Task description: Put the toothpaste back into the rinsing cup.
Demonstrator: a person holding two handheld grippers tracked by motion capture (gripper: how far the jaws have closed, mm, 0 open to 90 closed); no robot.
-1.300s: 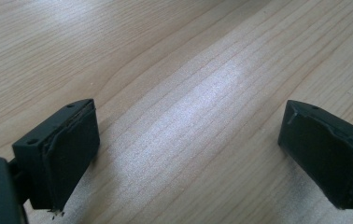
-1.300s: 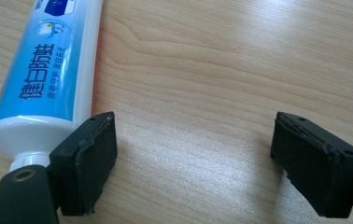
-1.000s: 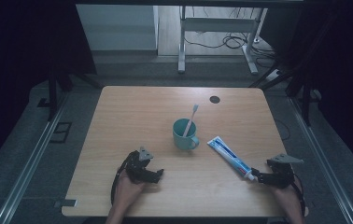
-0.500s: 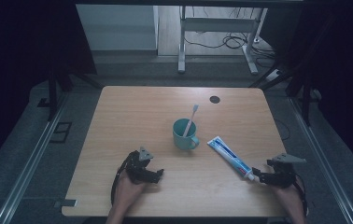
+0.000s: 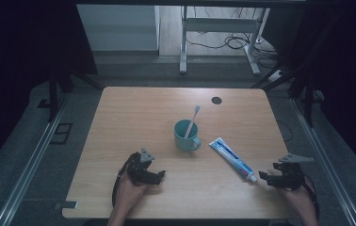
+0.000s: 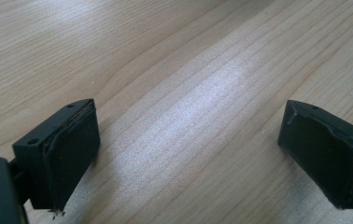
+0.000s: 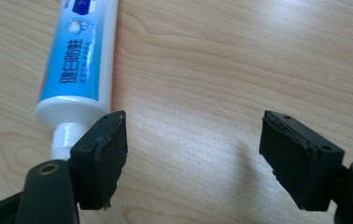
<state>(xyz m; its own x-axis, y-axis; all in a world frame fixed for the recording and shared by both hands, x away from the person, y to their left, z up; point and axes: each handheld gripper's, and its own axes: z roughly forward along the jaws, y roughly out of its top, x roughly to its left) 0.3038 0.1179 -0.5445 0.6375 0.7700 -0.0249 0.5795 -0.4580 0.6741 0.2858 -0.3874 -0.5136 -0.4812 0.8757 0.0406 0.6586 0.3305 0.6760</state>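
Now, right gripper [image 5: 266, 178] jaws wide, just been closing, nothing between, cap of white-and-blue plastic toothpaste tube [image 5: 231, 158] beside one jaw | left gripper [image 5: 158, 175] open, empty | bare wooden table [image 5: 133, 117] left, far.

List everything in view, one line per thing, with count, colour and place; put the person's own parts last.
table: one, light wood, centre of the high view.
mug: one, teal, mid-table, handle toward the toothpaste tube.
toothbrush: one, pale, standing tilted in the mug.
toothpaste tube: one, white and blue, lying flat to the mug's right, white cap toward the right gripper.
round mark: one, dark, far side of the table.
desk frame: one, grey, on the floor beyond the table.
left gripper: one, black, near left of the table, jaws apart over bare wood.
right gripper: one, black, near right edge, jaws apart, the cap beside one jaw, outside the gap.
hands: two, at the near edge.
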